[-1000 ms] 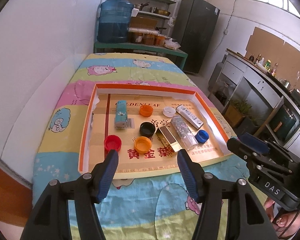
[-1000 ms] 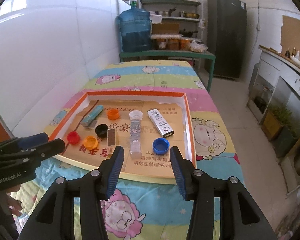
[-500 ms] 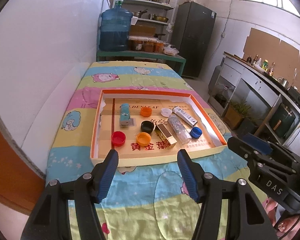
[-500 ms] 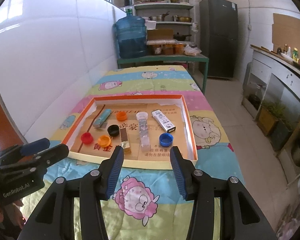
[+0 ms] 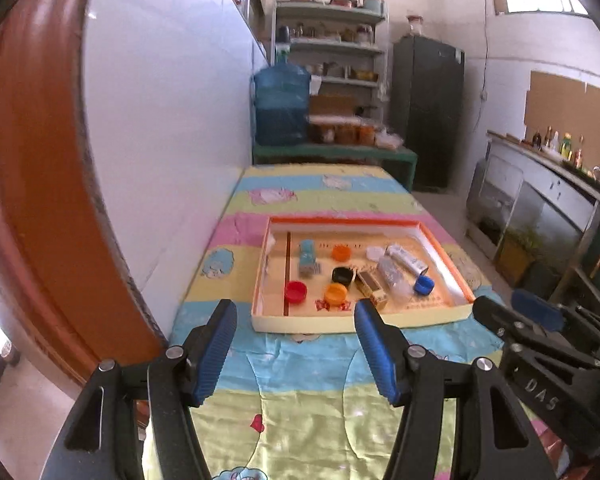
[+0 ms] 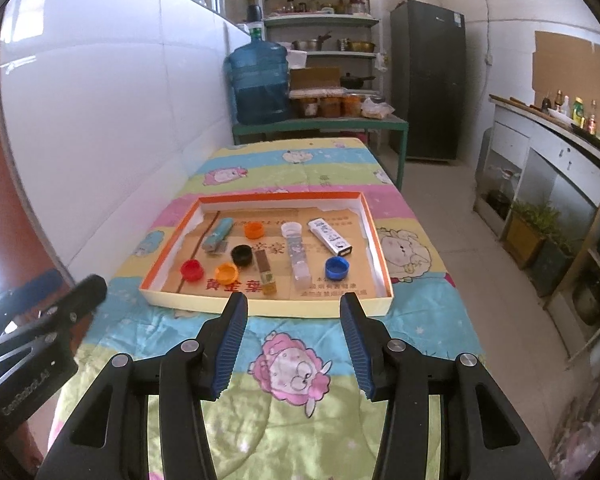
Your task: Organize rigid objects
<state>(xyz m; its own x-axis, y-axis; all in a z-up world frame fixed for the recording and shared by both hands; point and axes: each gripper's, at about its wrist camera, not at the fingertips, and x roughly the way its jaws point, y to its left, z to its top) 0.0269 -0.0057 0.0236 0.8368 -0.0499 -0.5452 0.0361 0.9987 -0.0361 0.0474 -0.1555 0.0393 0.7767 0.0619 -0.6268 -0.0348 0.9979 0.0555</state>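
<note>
A shallow orange-rimmed box [image 6: 380, 254] [image 5: 444, 248] lies on the patterned tablecloth. In it lie red [image 6: 191, 270], orange [image 6: 226, 273], black [image 6: 241, 255], second orange [image 6: 254, 229] and blue [image 6: 337, 268] caps, a white lid [image 6: 291, 229], a teal comb-like tool [image 6: 218, 234], a brown-gold bar [image 6: 265, 271], a clear tube [image 6: 300, 258] and a white rectangular device [image 6: 330, 237]. My left gripper [image 5: 296, 314] is open and empty, well short of the box. My right gripper [image 6: 294, 306] is open and empty, just short of the box's near rim.
A white wall [image 6: 100, 120] runs along the table's left side, with a brown door frame [image 5: 32, 200] nearer. A green bench with a blue water jug [image 6: 260, 80] stands beyond the table. A fridge [image 6: 428, 80] and a counter [image 6: 548, 152] stand at the right.
Both grippers have pulled back and away from the box, which now looks smaller and farther. Both stayed open and empty. The objects in the box have not moved.
</note>
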